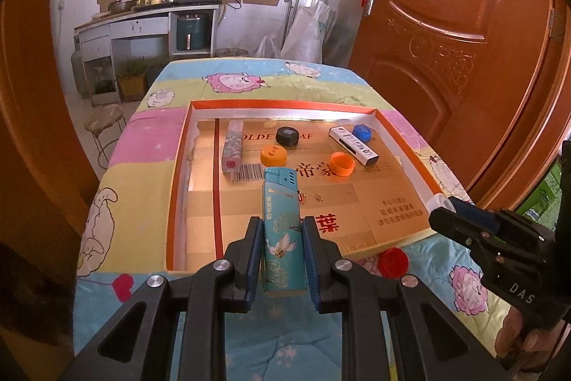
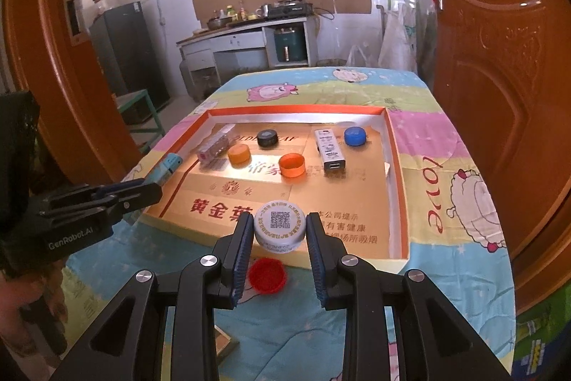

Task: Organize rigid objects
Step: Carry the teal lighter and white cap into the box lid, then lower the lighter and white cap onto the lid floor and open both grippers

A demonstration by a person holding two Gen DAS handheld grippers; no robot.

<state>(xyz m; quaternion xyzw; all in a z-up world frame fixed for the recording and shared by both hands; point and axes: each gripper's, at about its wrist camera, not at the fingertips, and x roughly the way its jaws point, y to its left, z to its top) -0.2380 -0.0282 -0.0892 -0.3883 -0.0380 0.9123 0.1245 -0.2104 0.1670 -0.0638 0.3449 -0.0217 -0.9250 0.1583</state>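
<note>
Worktop (image 1: 228, 88) carrying a shallow box (image 1: 171, 188) of caps and sticks, room free along its near edge. Left tool (image 1: 282, 240) clenched on a lighter (image 1: 282, 224), long axis pointing away over that edge. Right tool (image 2: 279, 232) clenched on a white cap (image 2: 279, 226); red cap (image 2: 267, 274) outside.

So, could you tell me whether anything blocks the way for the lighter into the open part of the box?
Nothing visible does. The left gripper holds the lighter over the box's near half, which is bare; the caps sit farther back.
</note>
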